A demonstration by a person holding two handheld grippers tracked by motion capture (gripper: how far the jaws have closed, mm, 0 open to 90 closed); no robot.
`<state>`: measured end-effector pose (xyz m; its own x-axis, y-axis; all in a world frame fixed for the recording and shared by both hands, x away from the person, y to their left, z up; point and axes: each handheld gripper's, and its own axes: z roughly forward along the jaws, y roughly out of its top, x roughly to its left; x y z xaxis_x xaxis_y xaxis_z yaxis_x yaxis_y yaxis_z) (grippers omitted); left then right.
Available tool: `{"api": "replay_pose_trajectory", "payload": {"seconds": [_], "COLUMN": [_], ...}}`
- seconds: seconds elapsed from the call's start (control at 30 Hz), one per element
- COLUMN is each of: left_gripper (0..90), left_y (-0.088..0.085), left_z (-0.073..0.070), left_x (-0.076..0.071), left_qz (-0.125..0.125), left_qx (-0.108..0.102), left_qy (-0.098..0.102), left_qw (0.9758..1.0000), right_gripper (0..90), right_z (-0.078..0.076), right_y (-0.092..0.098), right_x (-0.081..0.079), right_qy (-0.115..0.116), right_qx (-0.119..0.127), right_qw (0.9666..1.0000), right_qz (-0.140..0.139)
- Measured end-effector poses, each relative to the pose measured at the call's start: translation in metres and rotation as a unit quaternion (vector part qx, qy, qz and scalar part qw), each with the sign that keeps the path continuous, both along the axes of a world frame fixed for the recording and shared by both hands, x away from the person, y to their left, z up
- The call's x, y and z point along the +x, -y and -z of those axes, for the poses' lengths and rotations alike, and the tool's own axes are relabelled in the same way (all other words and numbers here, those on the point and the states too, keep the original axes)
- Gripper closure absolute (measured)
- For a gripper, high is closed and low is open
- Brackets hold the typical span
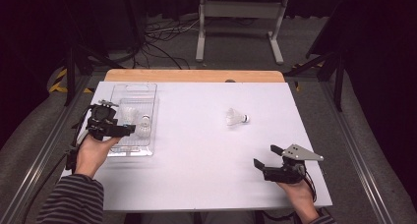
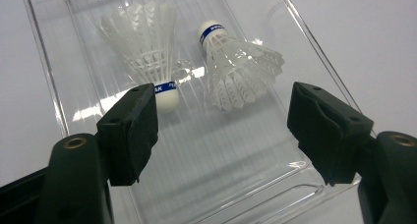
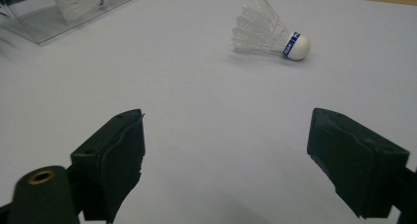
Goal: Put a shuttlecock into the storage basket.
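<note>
Left hand-held gripper sits at the left of the high view over the clear tray, jaws wide with nothing between them; in its own view two shuttlecocks lie in the tray, one with cork toward the camera and one with cork away. Right hand-held gripper rests at lower right of the high view, jaws wide and empty. A third shuttlecock lies on the white counter, right of centre, well apart from both grippers.
</note>
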<state>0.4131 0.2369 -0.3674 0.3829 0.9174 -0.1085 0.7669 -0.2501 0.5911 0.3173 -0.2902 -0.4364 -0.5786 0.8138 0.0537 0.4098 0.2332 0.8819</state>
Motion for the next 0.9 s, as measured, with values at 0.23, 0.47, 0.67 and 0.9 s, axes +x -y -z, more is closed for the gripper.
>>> {"api": "replay_pose_trajectory", "payload": {"seconds": [0.23,0.47,0.67,0.9], "left_gripper": [28.1,27.4,26.5,26.2], "left_y": [0.003,0.003,0.0,-0.001], "left_z": [-0.001,-0.001,0.0,0.002], "left_x": [-0.007,-0.015,-0.02,-0.025], "left_qz": [0.012,0.019,0.018,0.023], "left_qx": [-0.001,-0.007,-0.008,-0.012], "left_qy": [0.01,0.021,0.031,0.035], "left_qw": [0.9999,0.9996,0.9993,0.999], "right_gripper": [15.2,15.2,15.2,15.2], "right_z": [0.0,0.0,0.0,0.0], "right_y": [0.0,0.0,0.0,0.0], "right_x": [0.0,0.0,0.0,0.0], "right_qy": [0.0,0.0,0.0,0.0], "right_qx": [0.0,0.001,0.001,0.0], "right_qw": [1.0,1.0,1.0,1.0], "right_qz": [0.0,-0.001,0.0,0.0]}}
